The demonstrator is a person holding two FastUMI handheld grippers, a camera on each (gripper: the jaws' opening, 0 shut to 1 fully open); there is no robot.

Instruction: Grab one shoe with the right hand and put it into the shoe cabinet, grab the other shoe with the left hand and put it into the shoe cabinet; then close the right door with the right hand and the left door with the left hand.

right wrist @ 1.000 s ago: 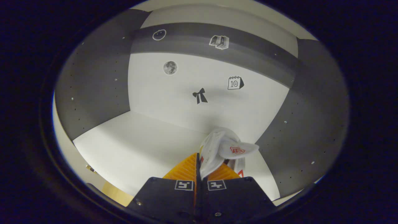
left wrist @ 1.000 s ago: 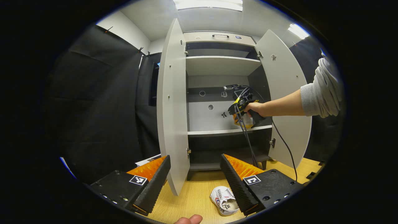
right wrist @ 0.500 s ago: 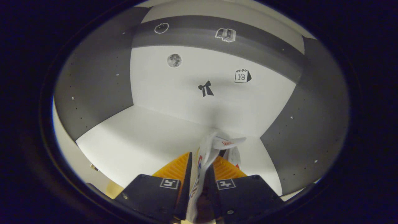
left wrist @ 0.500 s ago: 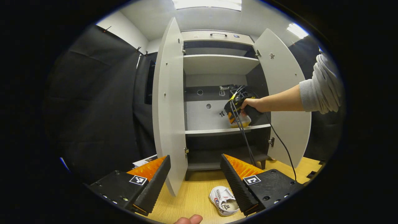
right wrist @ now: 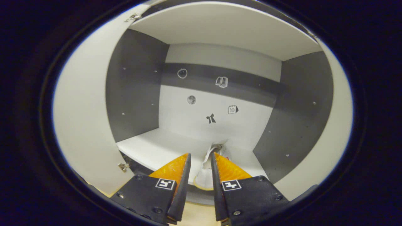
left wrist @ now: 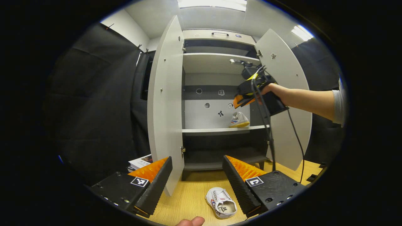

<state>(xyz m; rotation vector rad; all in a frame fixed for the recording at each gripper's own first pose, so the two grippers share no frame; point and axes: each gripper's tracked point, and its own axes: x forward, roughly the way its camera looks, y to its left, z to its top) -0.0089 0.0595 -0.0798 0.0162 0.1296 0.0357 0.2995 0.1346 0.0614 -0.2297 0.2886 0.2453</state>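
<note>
A small white sneaker with a yellowish sole and red-and-blue side stripes [left wrist: 239, 120] is seen resting on the white middle shelf [left wrist: 220, 130] of the grey-and-white shoe cabinet, toward its right end; in the right gripper view the same shoe [right wrist: 207, 171] is seen between and beyond that gripper's fingers, apart from them. A second white sneaker of the same kind [left wrist: 221, 202] lies on the light wooden table [left wrist: 191, 201] in front of the cabinet, just beside the left gripper's right-hand finger.

The right gripper [right wrist: 199, 175] is held in front of the shelf, its jaws slightly spread and nothing pinched between them. From the left gripper view it [left wrist: 240, 101] is seen above the shelved shoe, gripped by a hand [left wrist: 271, 91] with a grey sleeve at the wrist, black cables hanging below it.

The left gripper [left wrist: 197, 182] is held low over the table, its jaws spread wide and empty.

Both cabinet doors stand open: the left door [left wrist: 165, 103] and the right door [left wrist: 289, 94]. A stack of books [left wrist: 140, 162] lies at the left.
</note>
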